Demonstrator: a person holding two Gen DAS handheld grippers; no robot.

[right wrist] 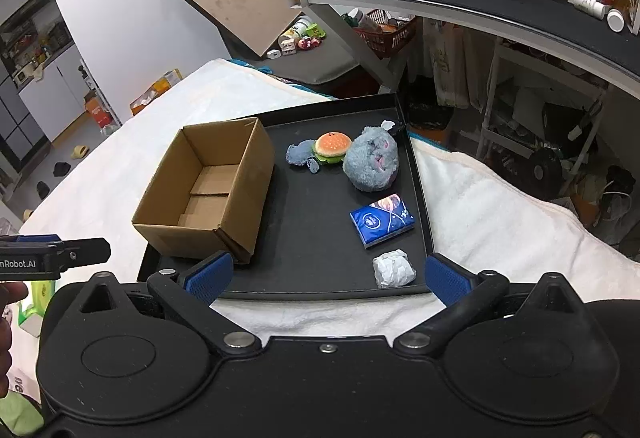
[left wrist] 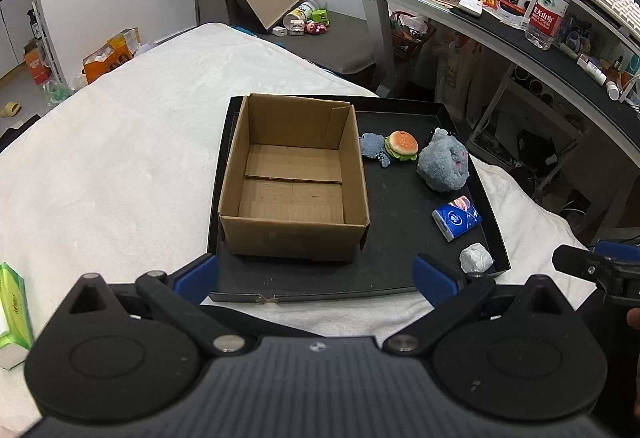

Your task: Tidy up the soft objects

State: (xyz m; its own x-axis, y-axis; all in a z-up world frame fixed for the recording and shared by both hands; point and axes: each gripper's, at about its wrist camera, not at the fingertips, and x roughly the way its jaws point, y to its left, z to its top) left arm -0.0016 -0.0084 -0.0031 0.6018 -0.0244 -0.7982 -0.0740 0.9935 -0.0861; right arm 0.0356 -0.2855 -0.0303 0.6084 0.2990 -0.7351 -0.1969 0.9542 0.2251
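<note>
Left gripper [left wrist: 316,276] spread wide, gripping nothing, hovering over the near edge of the black tray [left wrist: 400,270]. Right gripper [right wrist: 328,274] likewise wide open and empty, with the paper ball [right wrist: 394,269] just ahead between the blue pads, untouched. On the tray: empty cardboard box [left wrist: 294,174] at left; burger toy [left wrist: 401,145], grey plush [left wrist: 443,166] and blue tissue pack [left wrist: 457,218] at right.

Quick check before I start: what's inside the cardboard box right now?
Nothing shows inside the cardboard box: only its bare floor flaps. The left wrist view sees nearly the whole floor. Only a strip behind the near wall is hidden, and the right wrist view adds nothing there.
</note>
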